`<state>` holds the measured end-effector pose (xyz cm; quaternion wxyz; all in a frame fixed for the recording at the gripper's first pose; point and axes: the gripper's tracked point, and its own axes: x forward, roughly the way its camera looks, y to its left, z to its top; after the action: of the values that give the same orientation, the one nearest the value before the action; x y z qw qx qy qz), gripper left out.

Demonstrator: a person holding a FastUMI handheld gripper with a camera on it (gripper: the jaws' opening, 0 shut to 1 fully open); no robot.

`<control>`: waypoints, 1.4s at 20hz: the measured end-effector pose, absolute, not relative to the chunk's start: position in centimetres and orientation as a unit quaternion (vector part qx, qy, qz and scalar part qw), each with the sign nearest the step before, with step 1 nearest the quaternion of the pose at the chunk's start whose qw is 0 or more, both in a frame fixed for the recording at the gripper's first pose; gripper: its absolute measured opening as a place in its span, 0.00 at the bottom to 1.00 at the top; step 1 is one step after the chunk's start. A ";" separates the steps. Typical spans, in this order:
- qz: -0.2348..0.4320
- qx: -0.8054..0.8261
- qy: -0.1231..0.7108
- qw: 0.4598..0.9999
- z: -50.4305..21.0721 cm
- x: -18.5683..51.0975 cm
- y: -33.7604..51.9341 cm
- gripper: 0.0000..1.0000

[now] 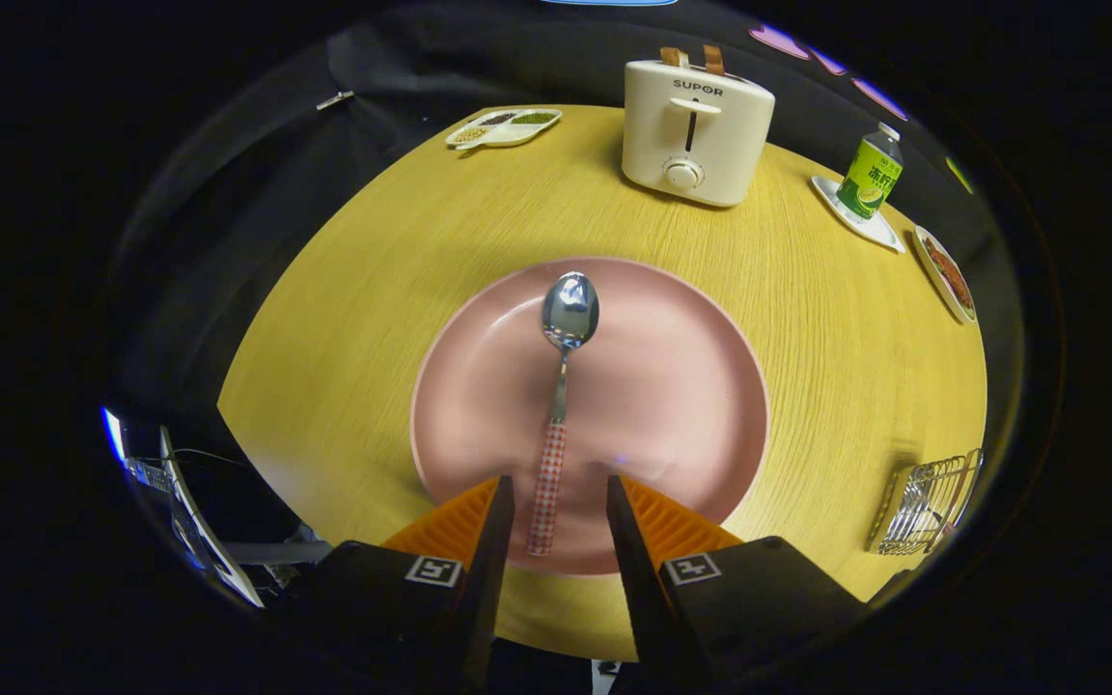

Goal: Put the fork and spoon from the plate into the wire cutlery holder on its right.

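One piece of cutlery lies on the pink plate (672, 386): a spoon (560, 405) with a checked handle, its bowl pointing away from the tongs (560, 490) and its handle end lying in the gap between the two fingers. The tongs stand apart at a moderate width, with the handle centred between them and neither finger touching it. No fork is to be seen on the plate. The wire cutlery holder (928, 507) sits on the worktop (344, 319) off to the right of the tongs, beside the plate's near right rim. To do this step well, I judge the tongs should drop straight down until the fingertips nearly meet the plate, then close squarely across the checked handle, so the spoon does not swing when lifted.
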<state>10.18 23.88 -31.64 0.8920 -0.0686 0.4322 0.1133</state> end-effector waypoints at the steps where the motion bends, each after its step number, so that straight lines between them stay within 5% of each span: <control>1: 0.112 -0.073 0.437 0.889 -32.1 10.0 24.0 0.58; 6: 0.103 -0.086 0.444 0.886 -33.1 10.4 23.9 0.59; 16: 0.124 -0.100 0.446 0.881 -33.0 10.7 23.8 0.17; 28: 0.195 -0.056 0.461 0.864 -29.0 7.9 21.6 0.07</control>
<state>7.91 21.60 -29.02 0.8641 -0.0557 0.4606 0.1952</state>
